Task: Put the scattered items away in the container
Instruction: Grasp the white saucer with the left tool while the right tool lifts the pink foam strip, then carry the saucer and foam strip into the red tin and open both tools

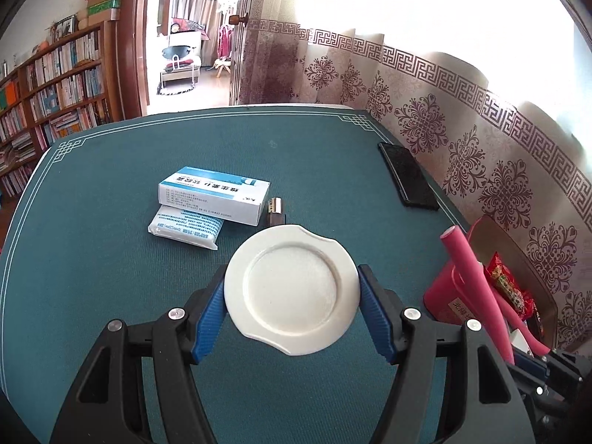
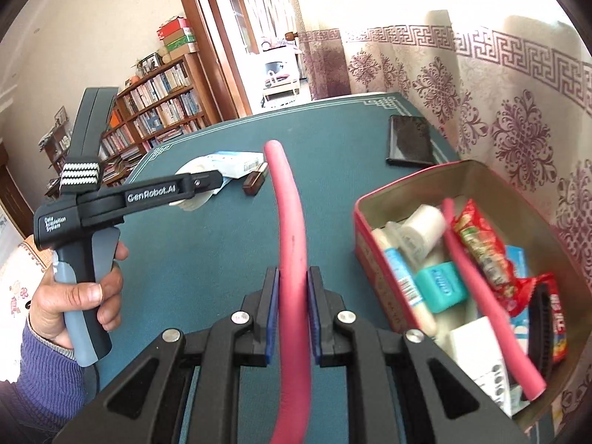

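My left gripper (image 1: 292, 292) is shut on a small white plate (image 1: 292, 288), held above the green table; the plate also shows in the right wrist view (image 2: 192, 170). My right gripper (image 2: 292, 288) is shut on a long pink foam stick (image 2: 292, 229), also seen in the left wrist view (image 1: 466, 259). The pink tin container (image 2: 373, 229) stands at the right, holding a second pink stick (image 2: 481, 296), snack packets and tubes. On the table lie a white-blue medicine box (image 1: 214, 196), a tissue pack (image 1: 185, 227) and a small brown bottle (image 1: 275, 209).
A black phone (image 1: 407, 177) lies near the table's right edge by the patterned curtain (image 1: 481, 155). A bookshelf (image 1: 51, 85) stands to the left beyond the table. The person's left hand (image 2: 85, 296) holds the left gripper's handle.
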